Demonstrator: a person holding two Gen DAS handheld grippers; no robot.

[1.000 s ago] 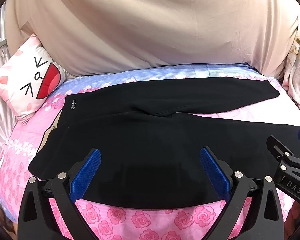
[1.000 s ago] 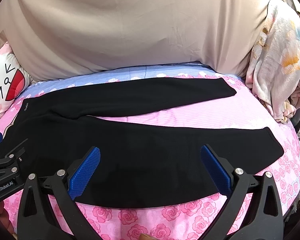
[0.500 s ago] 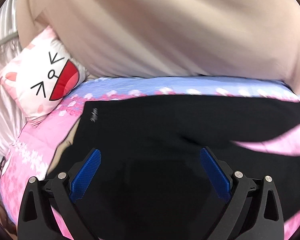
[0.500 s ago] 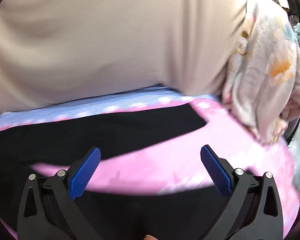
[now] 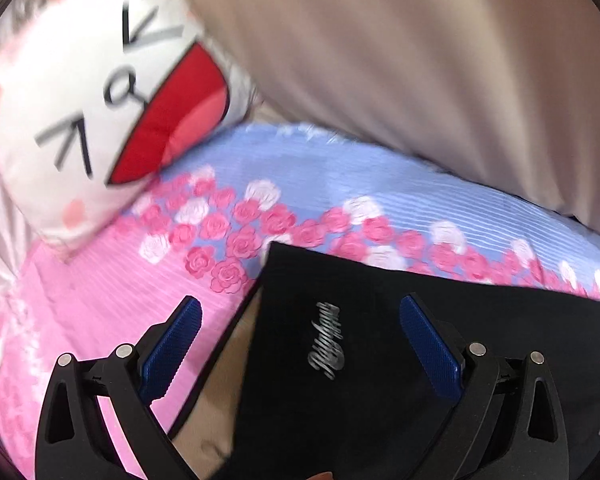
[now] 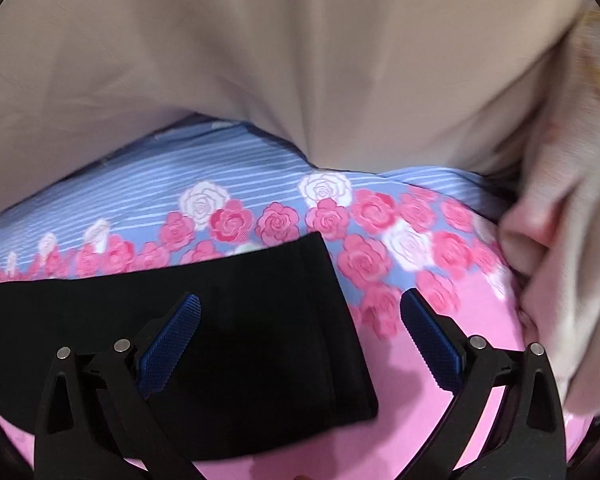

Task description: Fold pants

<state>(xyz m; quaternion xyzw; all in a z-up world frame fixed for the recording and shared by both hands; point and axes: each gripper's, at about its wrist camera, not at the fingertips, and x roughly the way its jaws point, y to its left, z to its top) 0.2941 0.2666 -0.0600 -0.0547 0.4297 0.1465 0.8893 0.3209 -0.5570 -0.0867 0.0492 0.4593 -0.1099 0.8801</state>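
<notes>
The black pants [image 5: 380,360] lie flat on the bed [image 5: 100,300], their long axis running left to right across it. In the left wrist view the waistband end with its silver script logo [image 5: 326,340] sits directly ahead of the left gripper [image 5: 300,344], the far waist corner just beyond the fingertips. In the right wrist view the cuff end of the far leg [image 6: 300,320] lies under the right gripper [image 6: 300,344], its hem edge falling between the two blue pads. Each gripper is thus nearest its own end of the garment: left at the waist, right at the cuff. Both sets of jaws stand wide apart and hold nothing; whether the tips touch the cloth cannot be told through the blur. The coming move likely means closing on these two far edges and drawing that leg toward the near side, over the other.

Around the pants spreads the pink and blue rose-print sheet. A white cartoon-face pillow [image 5: 92,100] leans at the far left, a beige covering [image 6: 260,60] rises behind, and a pale floral blanket [image 6: 572,220] bunches at the right.
</notes>
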